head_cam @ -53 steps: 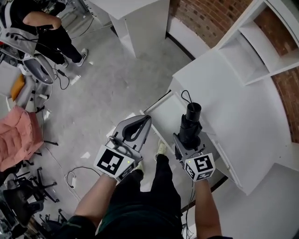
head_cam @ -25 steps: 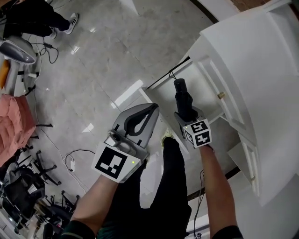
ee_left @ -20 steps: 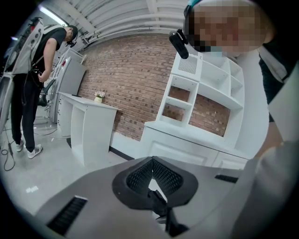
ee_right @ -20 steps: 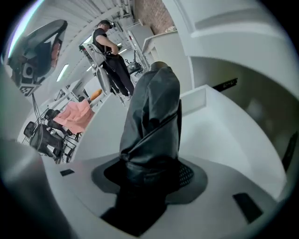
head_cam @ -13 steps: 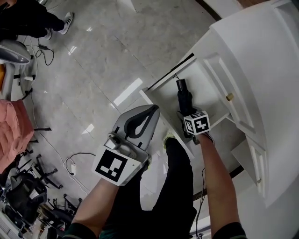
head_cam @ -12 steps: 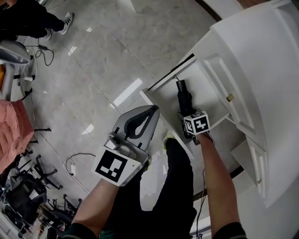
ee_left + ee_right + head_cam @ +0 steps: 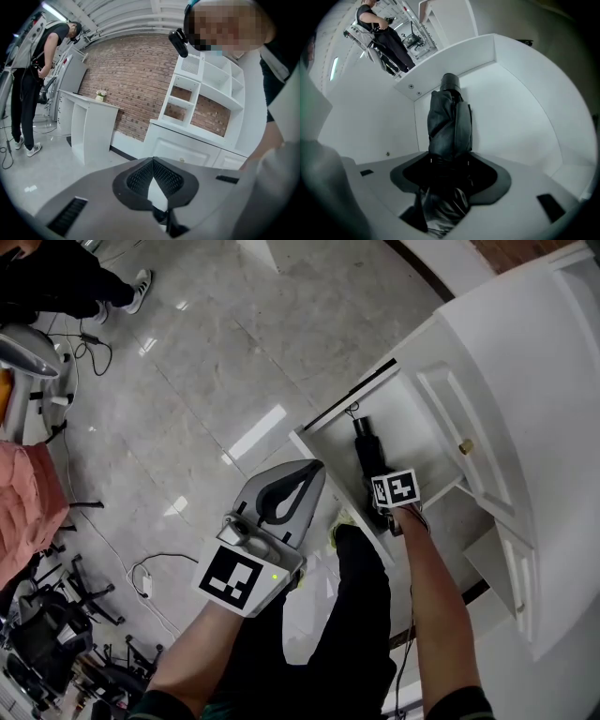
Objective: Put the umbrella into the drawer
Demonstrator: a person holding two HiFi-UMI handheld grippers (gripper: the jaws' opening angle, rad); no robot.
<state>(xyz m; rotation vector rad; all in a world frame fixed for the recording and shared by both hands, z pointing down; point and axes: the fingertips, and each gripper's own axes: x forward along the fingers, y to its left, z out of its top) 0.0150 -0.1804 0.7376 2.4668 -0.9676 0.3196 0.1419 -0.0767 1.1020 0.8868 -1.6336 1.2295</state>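
Note:
A black folded umbrella (image 7: pixel 366 441) lies inside the open white drawer (image 7: pixel 418 424) of the cabinet, its handle end toward the drawer's far corner. My right gripper (image 7: pixel 373 463) points steeply down into the drawer. Its jaws are opening, and the umbrella (image 7: pixel 450 119) still runs between them, resting against the drawer's floor (image 7: pixel 513 117). In the right gripper view the right gripper (image 7: pixel 449 161) straddles the umbrella's crumpled fabric end. My left gripper (image 7: pixel 312 472) hangs over the floor left of the drawer. It is shut and empty, its pads (image 7: pixel 140 176) meeting at the tip.
The white cabinet (image 7: pixel 525 381) with a knobbed door (image 7: pixel 466 446) stands right of the drawer. A person's legs and shoes (image 7: pixel 141 282) are at the top left. Office chairs (image 7: pixel 37 615) and cables (image 7: pixel 141 582) lie on the glossy floor at left.
My right gripper has sunk with the umbrella from above the drawer down into it, tipping steeper. The left gripper has dropped slightly and stays shut.

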